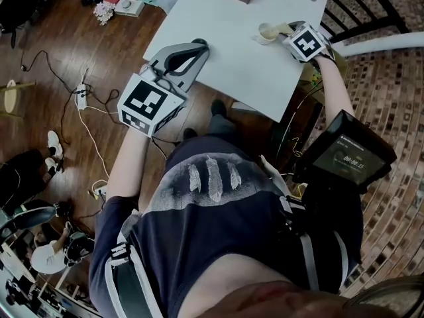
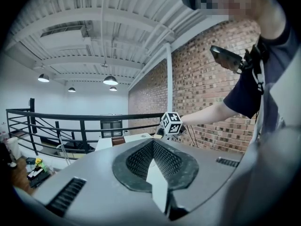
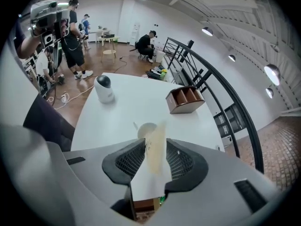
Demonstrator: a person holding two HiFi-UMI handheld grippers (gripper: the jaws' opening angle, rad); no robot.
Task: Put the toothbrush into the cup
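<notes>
the right gripper [image 3: 156,144] points down at a white table [image 3: 122,112], its jaws parted around a blurred pale toothbrush [image 3: 156,152] that leans just above a cream cup [image 3: 146,127]. farther off stand a brown wooden box [image 3: 185,99] and a white, dark-domed device [image 3: 104,89].

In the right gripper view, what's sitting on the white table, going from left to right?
white round device → cup → brown compartment box
</notes>
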